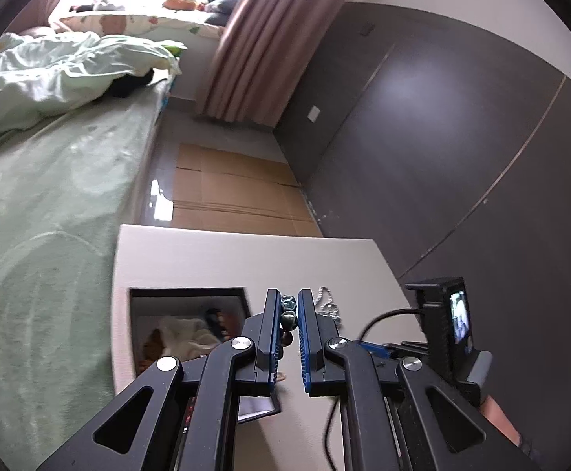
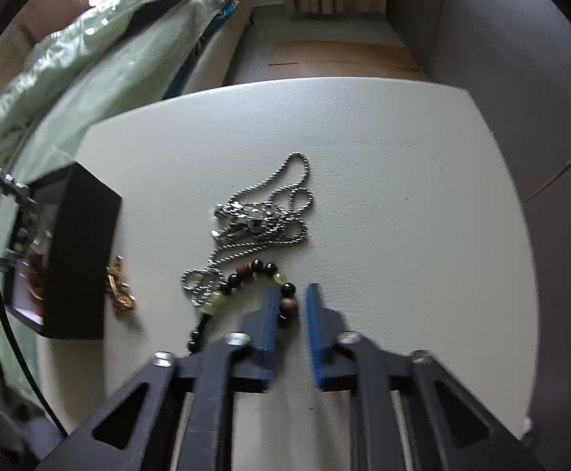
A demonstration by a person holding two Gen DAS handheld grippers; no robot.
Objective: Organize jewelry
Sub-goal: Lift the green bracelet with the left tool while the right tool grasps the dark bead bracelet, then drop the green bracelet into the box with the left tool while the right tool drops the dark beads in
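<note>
- Box interior, at 9 o'clock of the left gripper: contents indistinct; gold piece beside the black box blurred.
- White tabletop; green-covered bed at 10 o'clock, grey wall panels at 2 o'clock.
- Left jaws narrowly apart, clamping a grey-green beaded strand.
- Right gripper: jaws narrowly parted around the dark beaded bracelet, contact uncertain; silver chain at 12 o'clock.

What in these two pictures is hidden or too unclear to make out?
- Black box contents: in the right wrist view its wall and the picture edge cut them off; in the left wrist view the left gripper covers part.
- Beaded bracelet: its near end disappears behind the right gripper.
- Gold piece beside the box: blurred, type unclear.
- Silver chain: tangled, pendant shape unreadable.
</note>
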